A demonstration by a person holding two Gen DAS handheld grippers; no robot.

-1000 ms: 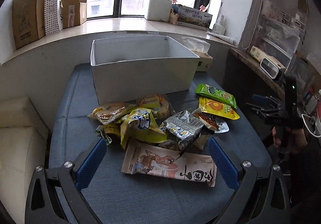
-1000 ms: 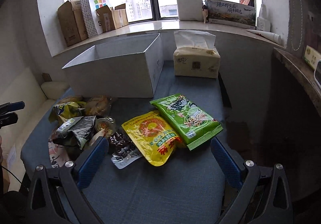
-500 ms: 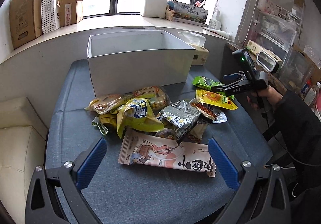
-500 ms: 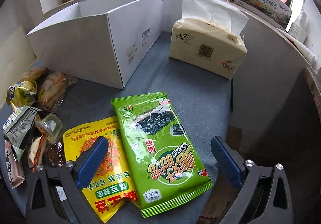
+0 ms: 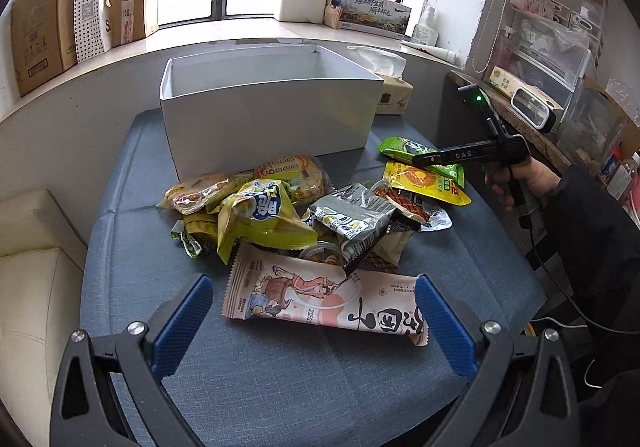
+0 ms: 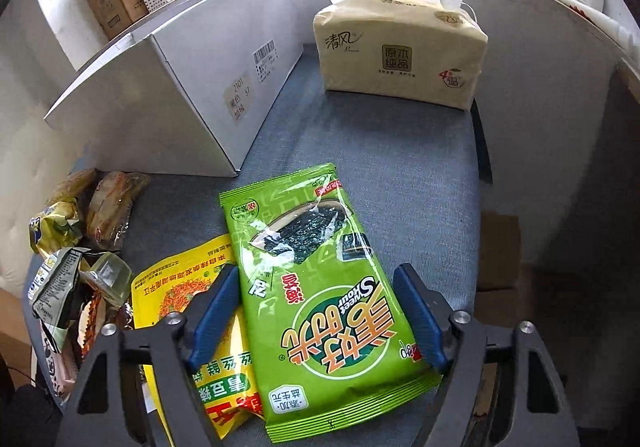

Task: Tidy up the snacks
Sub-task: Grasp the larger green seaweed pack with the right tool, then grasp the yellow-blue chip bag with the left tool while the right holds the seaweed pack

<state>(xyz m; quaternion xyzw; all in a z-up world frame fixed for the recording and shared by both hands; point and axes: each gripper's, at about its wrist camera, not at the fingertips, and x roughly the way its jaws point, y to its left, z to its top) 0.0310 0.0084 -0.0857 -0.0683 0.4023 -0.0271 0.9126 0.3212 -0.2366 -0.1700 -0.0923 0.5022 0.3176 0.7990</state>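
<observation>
A pile of snack packets (image 5: 288, 215) lies on the blue-grey cushion in front of an empty white box (image 5: 268, 107). A long beige packet (image 5: 324, 299) lies nearest my left gripper (image 5: 316, 323), which is open and empty just above the cushion. My right gripper (image 6: 316, 311) is open, its blue fingers straddling the green seaweed packet (image 6: 316, 287), which overlaps a yellow packet (image 6: 188, 287). The right gripper also shows in the left wrist view (image 5: 432, 159), low over the green packet (image 5: 404, 149).
A tissue pack (image 6: 400, 55) stands right of the box (image 6: 168, 103). The cushion's right edge drops off beside the green packet. A white seat (image 5: 36, 287) is at left. Cardboard boxes (image 5: 44, 31) and other items line the windowsill. A cluttered shelf (image 5: 552, 59) is at right.
My right gripper has come down and forward over the green seaweed packet, and its fingers now flank it. My left gripper has drawn back slightly and stays open.
</observation>
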